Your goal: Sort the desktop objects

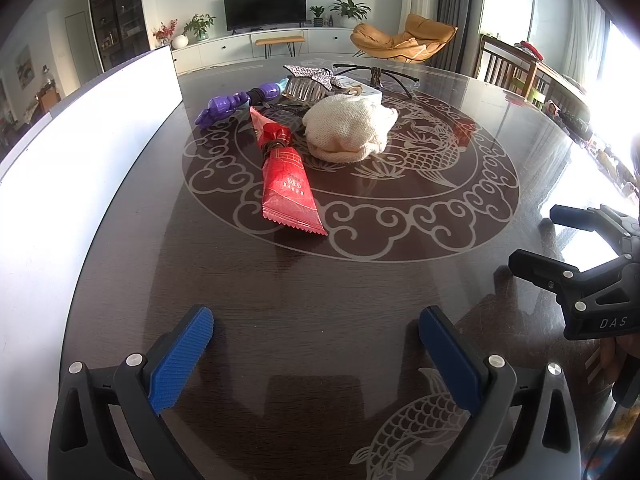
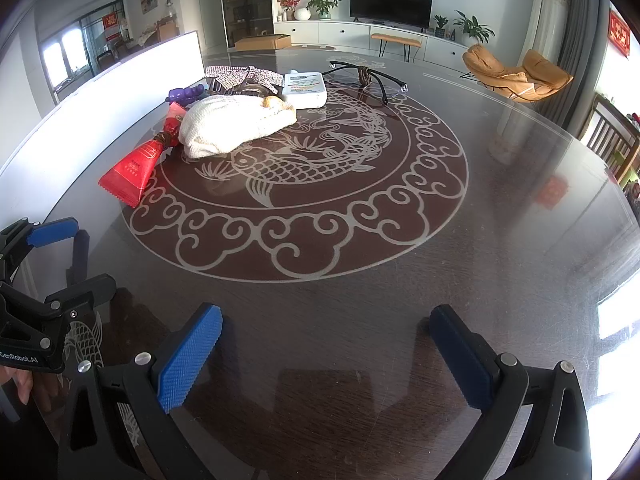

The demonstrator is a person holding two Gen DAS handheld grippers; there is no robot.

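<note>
Left hand-held gripper [image 1: 316, 324]: jaws spread wide, nothing between the blue pads [image 1: 180, 360], low over the near part of the counter [image 1: 320, 292]. Right hand-held gripper [image 2: 326, 326]: also spread, empty, same height, just beside the left one; each shows at the edge of the other's view.

All the objects sit in one cluster well apart from both grippers, ahead on the far side of the fish-and-cloud inlay:
- Red snack packet [image 1: 286, 184], tied round the middle with a dark band, is nearest. Straight ahead of the left gripper, ahead-left of the right one, serrated end pointing toward the grippers.
- Cream knitted cloth bundle [image 1: 350, 128] just beside the packet on its right, touching or nearly so; cannot tell which.
- Purple plastic toy [image 1: 230, 106] behind the packet's far end, to the left.
- Clear hair claw clip with a glittery bow [image 1: 310, 80] behind the bundle.
- White box with a printed label [image 2: 305, 89] behind the bundle, to the right of the clip.
- Black-framed glasses [image 2: 366, 74] farthest back, right of the box, arms unfolded.

White board [image 1: 80, 132] stands along the counter's left edge.
</note>
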